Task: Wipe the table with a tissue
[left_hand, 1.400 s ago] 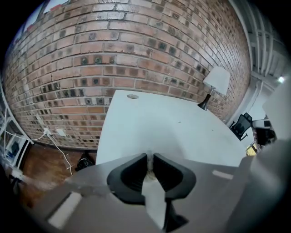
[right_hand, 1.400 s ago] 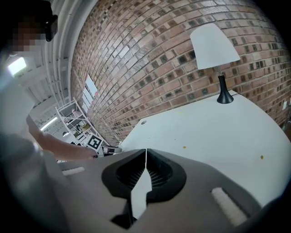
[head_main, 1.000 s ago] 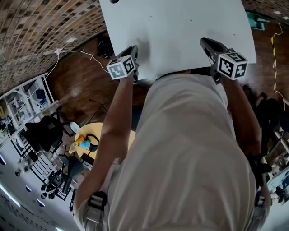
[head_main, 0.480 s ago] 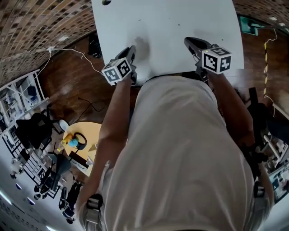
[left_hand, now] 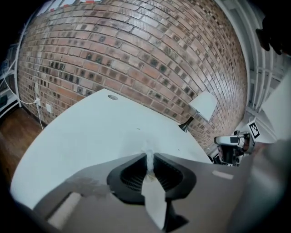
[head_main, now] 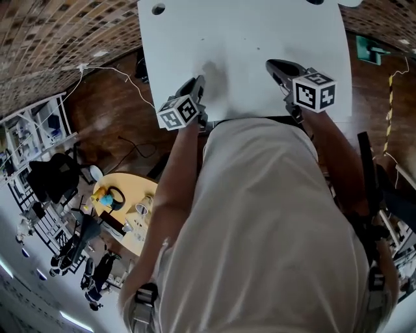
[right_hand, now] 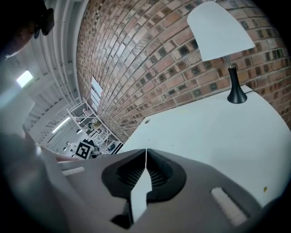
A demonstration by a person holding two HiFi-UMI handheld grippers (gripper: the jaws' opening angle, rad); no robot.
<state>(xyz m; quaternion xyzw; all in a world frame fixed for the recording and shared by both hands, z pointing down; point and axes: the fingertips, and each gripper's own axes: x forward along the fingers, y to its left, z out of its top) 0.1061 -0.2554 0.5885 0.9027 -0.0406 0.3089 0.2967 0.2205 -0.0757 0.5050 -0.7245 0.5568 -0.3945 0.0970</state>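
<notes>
A soft, light, easily torn tissue (left_hand: 148, 164), best held by a bunched edge, sits pinched in the left gripper (head_main: 198, 83) at about seven o'clock on the white table (head_main: 260, 32), seemingly touching it; the right gripper (right_hand: 145, 152), at five o'clock, is pressed together, empty.

Tissue (left_hand: 148, 158): white, thin, soft-edged, bunched into a narrow upright strip; in the left gripper view it sits low and just right of centre. It is pinched between the closed-in jaws of the left gripper (left_hand: 149, 154), and a small wispy tuft pokes past the tips over the table. In the head view it cannot be told apart from the pale top. Table (head_main: 247, 39): plain white, flat and smooth, filling the upper middle of the head view. There is one round hole (head_main: 158, 9) near its upper left corner and a few tiny dark specks on the surface.
</notes>
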